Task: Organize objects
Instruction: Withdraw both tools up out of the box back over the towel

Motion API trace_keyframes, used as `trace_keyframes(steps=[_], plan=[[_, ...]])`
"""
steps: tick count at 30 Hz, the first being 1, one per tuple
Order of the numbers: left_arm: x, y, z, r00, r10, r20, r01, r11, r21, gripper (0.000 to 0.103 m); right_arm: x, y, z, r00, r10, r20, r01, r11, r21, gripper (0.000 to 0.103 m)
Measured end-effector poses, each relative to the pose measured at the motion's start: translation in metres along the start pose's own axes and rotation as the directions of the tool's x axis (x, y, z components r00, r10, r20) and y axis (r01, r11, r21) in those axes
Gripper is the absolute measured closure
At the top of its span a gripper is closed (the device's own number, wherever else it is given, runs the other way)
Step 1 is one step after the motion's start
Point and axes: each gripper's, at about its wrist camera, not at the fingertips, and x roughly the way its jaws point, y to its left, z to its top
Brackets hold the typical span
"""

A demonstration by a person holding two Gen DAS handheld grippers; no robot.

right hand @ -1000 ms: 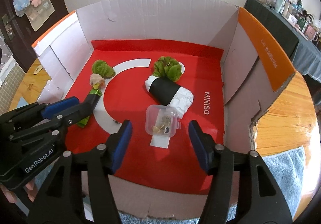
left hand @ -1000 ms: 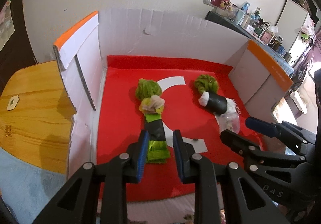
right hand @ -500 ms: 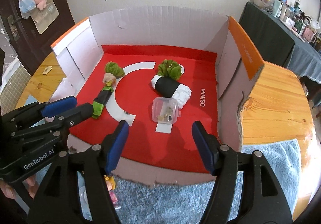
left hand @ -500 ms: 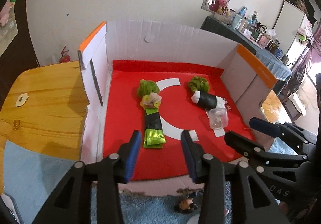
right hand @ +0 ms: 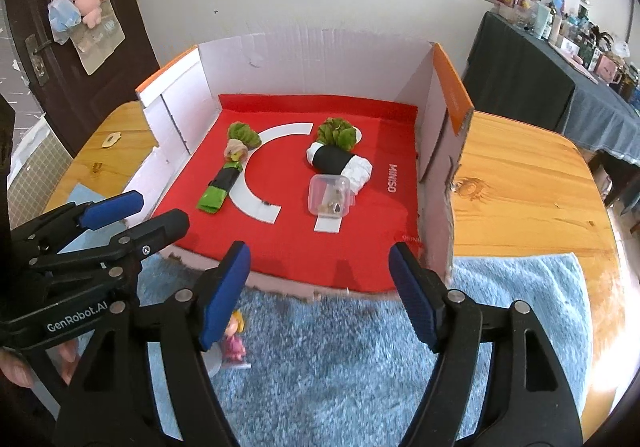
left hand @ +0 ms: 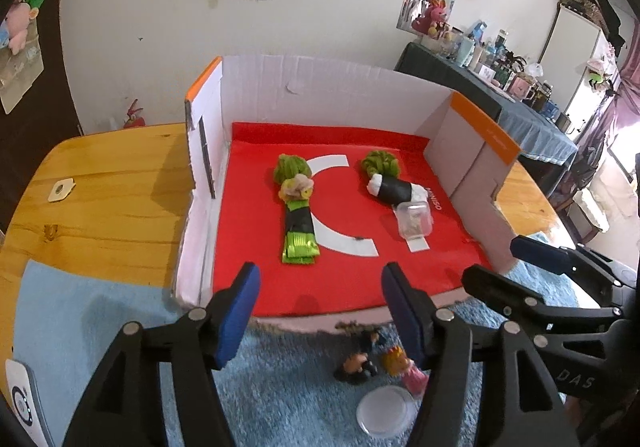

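Observation:
A white cardboard box (left hand: 304, 87) (right hand: 312, 47) with a red floor lies open toward me. Inside lie a green-and-black doll (left hand: 298, 215) (right hand: 228, 175), a black-and-white roll with a green tuft (left hand: 390, 183) (right hand: 338, 157) and a small clear plastic case (left hand: 414, 219) (right hand: 331, 195). My left gripper (left hand: 318, 311) (right hand: 132, 219) is open and empty over the box's front edge. My right gripper (right hand: 320, 295) (left hand: 520, 263) is open and empty beside it. On the blue rug in front lie small figurines (left hand: 378, 363), one in pink (right hand: 234, 343), and a clear round lid (left hand: 386, 411).
The box sits on a wooden table (left hand: 100, 199) (right hand: 520, 183) with a blue fluffy rug (right hand: 360, 367) at the front. A white device (left hand: 20, 403) lies at the rug's left edge. A dark side table with bottles (left hand: 500, 87) stands at the far right.
Both grippers have drawn back out of the box and risen; the left jaws have opened wider. The rug, figurines and lid have come into view. The doll, roll and case stay in the box.

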Motion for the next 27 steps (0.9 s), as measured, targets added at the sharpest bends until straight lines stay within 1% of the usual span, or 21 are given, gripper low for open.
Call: trace_keyframes(steps=[1, 2, 4, 15, 21, 27], plan=[[-0.002, 0.000, -0.002, 1.000, -0.001, 0.002, 0.001, 1.000, 0.000, 0.036, -0.003, 0.000, -0.002, 1.000, -0.001, 0.003, 0.001, 1.000, -0.001, 0.027], [-0.004, -0.001, -0.004, 1.000, -0.001, 0.003, 0.001, 1.000, -0.001, 0.033, -0.005, 0.000, -0.005, 1.000, -0.003, 0.005, 0.003, 1.000, -0.002, 0.026], [-0.008, -0.002, -0.009, 1.000, -0.001, 0.007, 0.001, 1.000, -0.002, 0.031, -0.010, -0.001, -0.010, 1.000, -0.004, 0.008, 0.004, 1.000, -0.001, 0.026], [-0.022, -0.006, -0.036, 1.000, -0.006, -0.002, 0.006, 1.000, -0.005, 0.031, -0.029, -0.003, -0.034, 1.000, -0.003, 0.015, 0.003, 1.000, 0.012, 0.026], [-0.027, -0.010, -0.051, 1.000, -0.009, -0.007, 0.009, 1.000, -0.005, 0.031, -0.036, -0.002, -0.048, 1.000, -0.006, 0.012, 0.006, 1.000, 0.013, 0.026], [-0.025, -0.014, -0.068, 1.000, -0.016, -0.027, 0.016, 1.000, -0.002, 0.031, -0.037, -0.004, -0.062, 1.000, -0.011, 0.003, 0.011, 1.000, 0.022, 0.026]])
